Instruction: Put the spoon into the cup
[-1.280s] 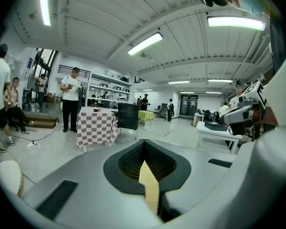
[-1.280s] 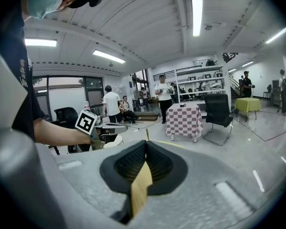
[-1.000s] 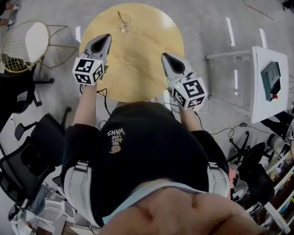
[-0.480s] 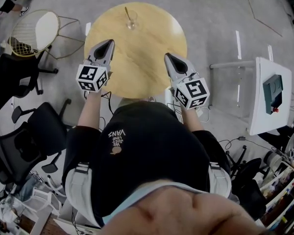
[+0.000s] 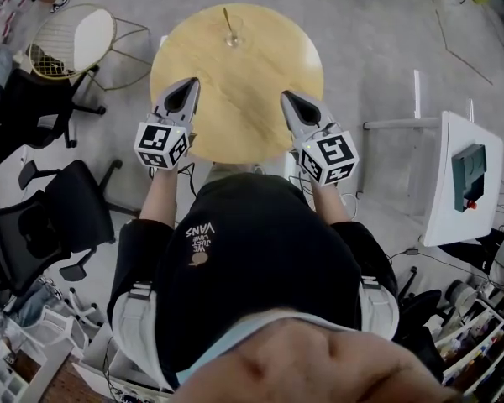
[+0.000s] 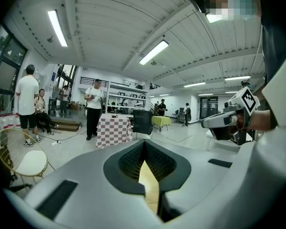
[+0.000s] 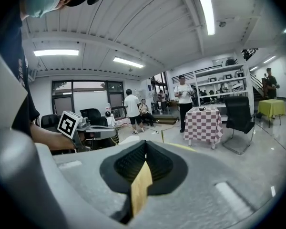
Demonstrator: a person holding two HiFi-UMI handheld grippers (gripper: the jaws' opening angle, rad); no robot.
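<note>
A clear glass cup [image 5: 233,34] stands at the far edge of the round wooden table [image 5: 252,74], and the spoon [image 5: 228,19] leans inside it with its handle sticking up. My left gripper [image 5: 187,88] hovers over the table's near left, shut and empty. Over the near right, my right gripper [image 5: 287,100] is likewise shut with nothing in it. Both are well short of the cup. In the left gripper view the jaws [image 6: 144,144] meet at their tips; the right gripper view shows the same [image 7: 145,144], with the thin spoon handle [image 7: 162,136] just beyond.
A wire chair with a white seat [image 5: 71,44] stands left of the table. Black office chairs [image 5: 76,212] sit at the near left, and a white side table [image 5: 458,179] at the right. Several people and a checked table [image 6: 113,130] are in the room behind.
Both grippers have drawn back a little from the cup toward the person, still shut. The spoon stays in the cup.
</note>
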